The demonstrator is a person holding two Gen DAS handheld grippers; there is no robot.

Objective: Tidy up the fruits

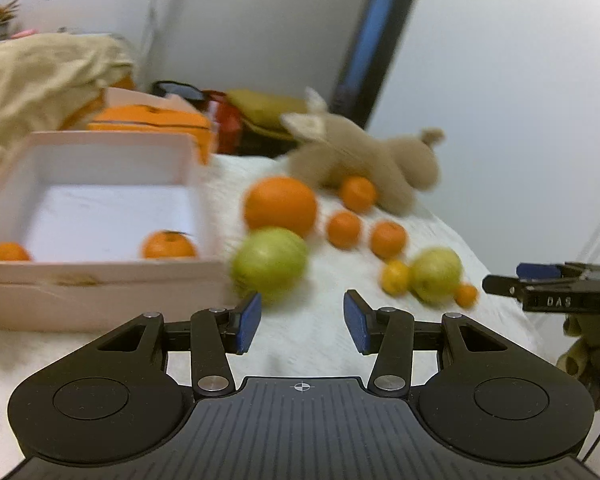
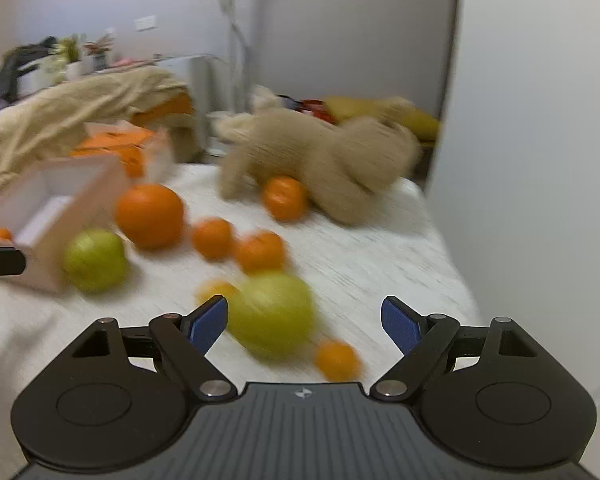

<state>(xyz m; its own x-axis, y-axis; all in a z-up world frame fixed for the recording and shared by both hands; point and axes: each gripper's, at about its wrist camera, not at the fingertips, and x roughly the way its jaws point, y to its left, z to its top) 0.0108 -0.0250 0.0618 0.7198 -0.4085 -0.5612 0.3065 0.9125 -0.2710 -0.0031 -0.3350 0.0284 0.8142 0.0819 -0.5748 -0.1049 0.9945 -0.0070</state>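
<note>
Fruits lie loose on the soft bed, so the right claw (image 2: 304,322), spread empty, could nudge the green apple (image 2: 274,314) rolling toward three o'clock, off the edge.

Two tangerines (image 1: 168,245) sit in the white box (image 1: 100,276). Beside it on the bed, a large orange (image 1: 280,205), two green apples (image 1: 269,262), and small tangerines (image 1: 387,239) lie scattered.

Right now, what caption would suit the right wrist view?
Open right tool hovers above a green apple among oranges on a white bedspread.
</note>
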